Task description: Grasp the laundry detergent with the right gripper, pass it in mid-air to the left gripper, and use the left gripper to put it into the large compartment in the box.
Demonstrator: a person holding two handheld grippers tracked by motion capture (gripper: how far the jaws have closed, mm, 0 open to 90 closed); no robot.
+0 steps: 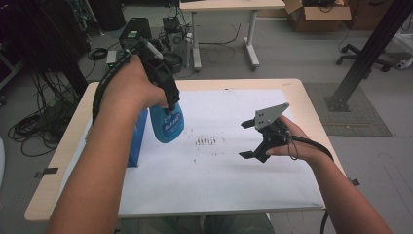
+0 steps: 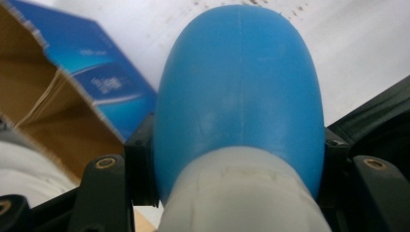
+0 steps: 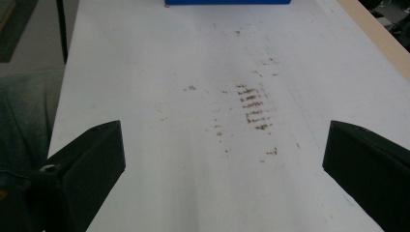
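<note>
At the left of the high view, the blue box [image 1: 138, 139] is seen standing upright on the white sheet [image 1: 219, 165] that covers the table [image 1: 58, 161], its open, torn top shown in the left gripper view [image 2: 72, 92] with brown cardboard inside. Just to the right of the box, the blue bottle [image 1: 167, 123] is held off the sheet by the left gripper [image 1: 171, 105], which is pointed downward from the raised left hand [image 1: 127, 85]. The bottle hangs below the jaws, with its rounded body toward the sheet. In the left gripper view, the bottle [image 2: 239, 96] is seen clamped at the place where its blue body meets its white top, one black jaw pressed against each side; the jaws are closed as far as the bottle allows. The bottle and the box are close together, though whether they touch cannot be told.

Further right, near the middle of the sheet, a patch of small dark marks [image 1: 205, 142] is seen, with nothing resting on it. To the right of the marks, the right gripper [image 1: 247, 139] is held above the sheet by the right hand [image 1: 292, 144], its jaws pointed toward the bottle and well apart from it. Its jaws are spread wide, and nothing is held between them; in the right gripper view the marks [image 3: 254, 106] lie on the sheet [image 3: 145, 63] between and beyond the two jaws, and the lower edge of the box [image 3: 227, 2] is seen at the far end.
</note>
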